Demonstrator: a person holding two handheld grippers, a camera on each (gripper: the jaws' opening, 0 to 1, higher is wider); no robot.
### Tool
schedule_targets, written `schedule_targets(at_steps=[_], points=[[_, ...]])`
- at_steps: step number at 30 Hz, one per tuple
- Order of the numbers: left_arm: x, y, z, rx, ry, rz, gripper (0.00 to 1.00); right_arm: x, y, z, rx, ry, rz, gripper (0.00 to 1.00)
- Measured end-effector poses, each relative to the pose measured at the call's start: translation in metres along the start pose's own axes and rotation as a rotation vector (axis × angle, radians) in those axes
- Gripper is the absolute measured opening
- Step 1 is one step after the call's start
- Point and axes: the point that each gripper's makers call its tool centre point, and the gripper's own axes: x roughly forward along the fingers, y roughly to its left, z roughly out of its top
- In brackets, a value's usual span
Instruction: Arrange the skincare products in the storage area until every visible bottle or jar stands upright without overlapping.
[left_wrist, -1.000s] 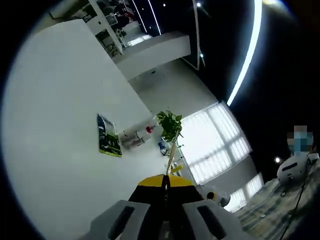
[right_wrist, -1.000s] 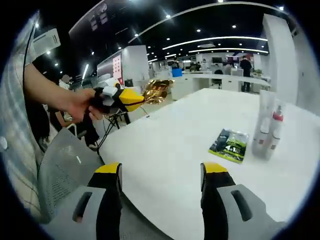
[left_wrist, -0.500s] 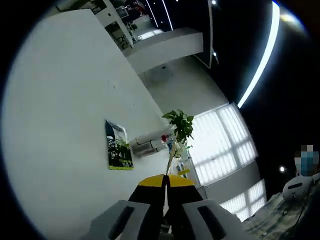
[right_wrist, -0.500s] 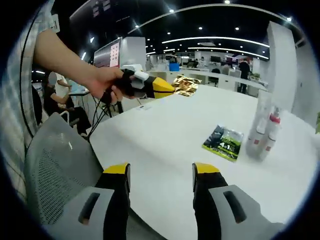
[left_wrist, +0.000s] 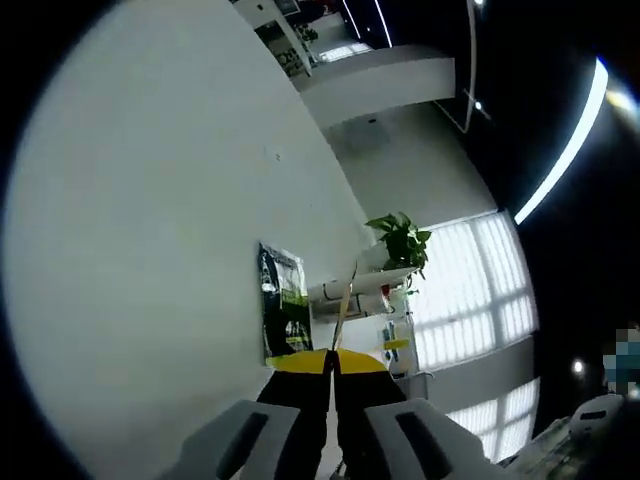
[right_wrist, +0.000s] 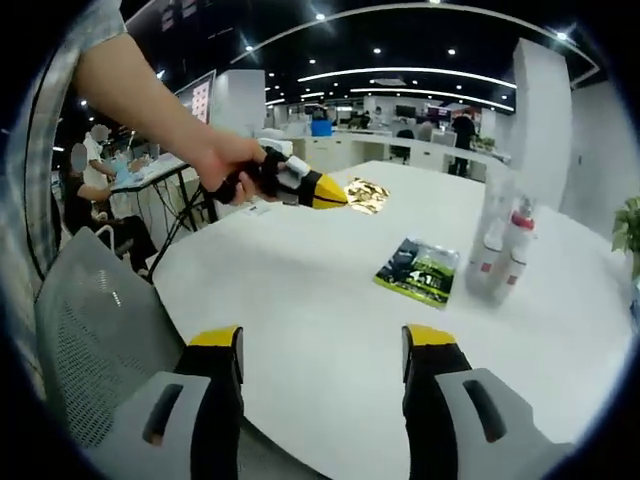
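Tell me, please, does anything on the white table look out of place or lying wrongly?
Yes. The green packet lies flat on the white table, beside the clear bottles, which stand upright in a close group. The left gripper holds a crumpled gold packet in the air over the table, not yet set down. I see no spill or damage.

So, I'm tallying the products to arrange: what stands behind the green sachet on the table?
Behind the green sachet stand clear bottles, one with a red cap, on the white table. They overlap, so their exact number cannot be told.
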Motion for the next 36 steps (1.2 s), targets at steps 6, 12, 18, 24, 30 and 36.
schedule_targets(at_steps=[6, 12, 18, 24, 30, 36], points=[[0.018, 0.017, 0.019, -0.039, 0.016, 0.038, 0.00, -0.004, -0.011, 0.001, -0.004, -0.008, -0.054, 0.65], [0.034, 0.032, 0.037, -0.070, 0.028, 0.073, 0.00, -0.003, -0.010, -0.004, 0.006, 0.013, -0.044, 0.65], [0.046, 0.059, 0.041, -0.130, 0.049, 0.151, 0.00, -0.002, -0.010, -0.006, 0.004, 0.025, -0.048, 0.64], [0.055, 0.072, 0.043, -0.173, 0.051, 0.195, 0.00, -0.001, -0.010, -0.009, 0.011, 0.038, -0.046, 0.64], [0.053, 0.086, 0.043, -0.156, 0.077, 0.265, 0.01, -0.002, -0.012, -0.010, 0.019, 0.039, -0.054, 0.64], [0.048, 0.087, 0.045, -0.176, 0.085, 0.305, 0.02, -0.003, -0.013, -0.008, 0.031, 0.029, -0.059, 0.65]])
